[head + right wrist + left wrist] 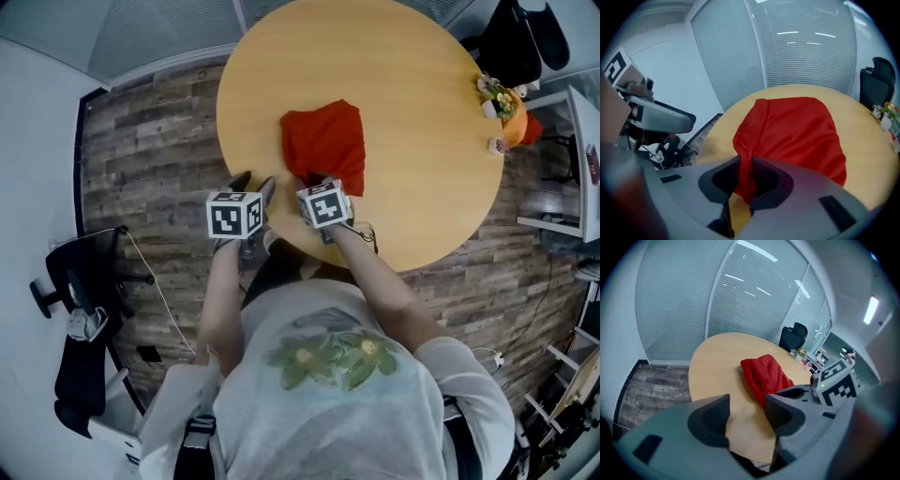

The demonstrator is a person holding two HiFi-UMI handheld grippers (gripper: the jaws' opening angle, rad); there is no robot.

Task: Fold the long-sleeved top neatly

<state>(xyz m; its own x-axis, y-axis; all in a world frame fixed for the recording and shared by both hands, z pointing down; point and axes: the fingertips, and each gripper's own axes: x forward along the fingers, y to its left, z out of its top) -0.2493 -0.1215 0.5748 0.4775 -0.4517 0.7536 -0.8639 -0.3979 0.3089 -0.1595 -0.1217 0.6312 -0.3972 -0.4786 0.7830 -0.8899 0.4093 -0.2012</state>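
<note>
An office meeting room, most likely. A round wooden table point(412, 112) stands on a wood-plank floor point(150, 141). Glass partition walls point(675, 310) with closed blinds point(754, 301) enclose the far side. A black office chair point(794, 336) sits behind the table, a second chair point(80, 319) stands by the wall, and a strip light point(871, 310) glows overhead.

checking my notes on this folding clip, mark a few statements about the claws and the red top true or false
1. The right claw is clamped on the red fabric long-sleeved top. True.
2. The left claw grips the top too. False: its jaws stand apart, with only bare table between them.
3. The top lies spread flat with both sleeves stretched out. False: it is gathered into a compact bundle.
4. The top rests on a round light wooden table. True.
</note>
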